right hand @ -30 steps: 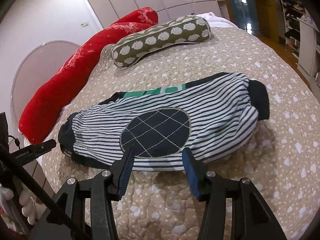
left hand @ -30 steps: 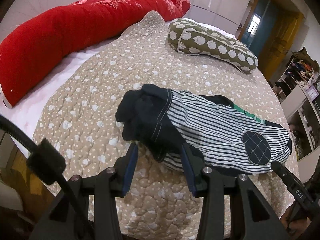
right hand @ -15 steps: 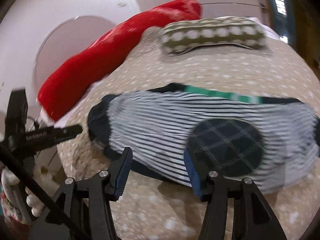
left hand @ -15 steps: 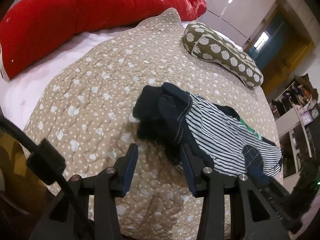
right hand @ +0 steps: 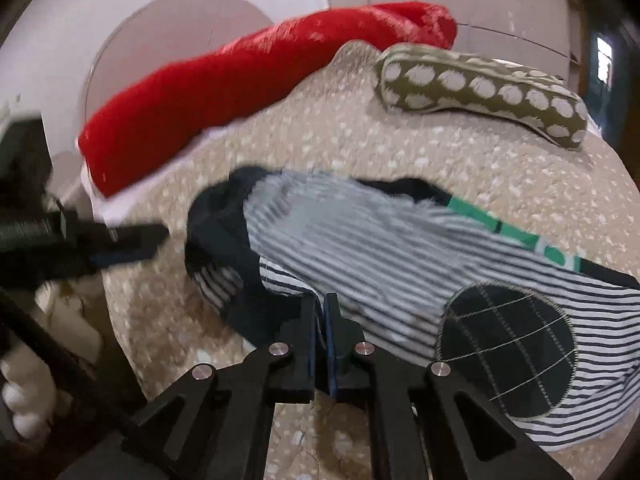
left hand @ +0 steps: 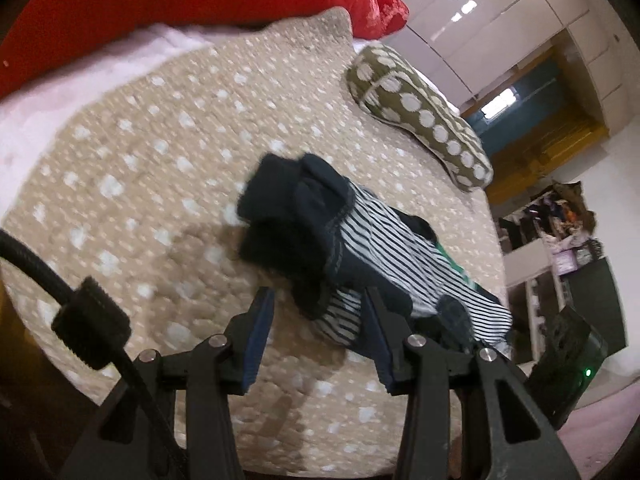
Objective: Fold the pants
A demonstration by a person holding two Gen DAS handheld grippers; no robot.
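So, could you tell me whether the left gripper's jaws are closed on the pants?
No, the left gripper stands open around the pants.

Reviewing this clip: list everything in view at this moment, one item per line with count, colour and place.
pants: one, navy-and-white striped with dark check patch, lying on quilt
quilt: one, beige with white dots, covering bed
red bolster: one, red, far edge of bed
spotted pillow: one, olive with white spots, far side of quilt
shelves: cluttered, beyond bed
left gripper: black, open, straddling pants' dark end
right gripper: black, just closed, shut on pants' near edge
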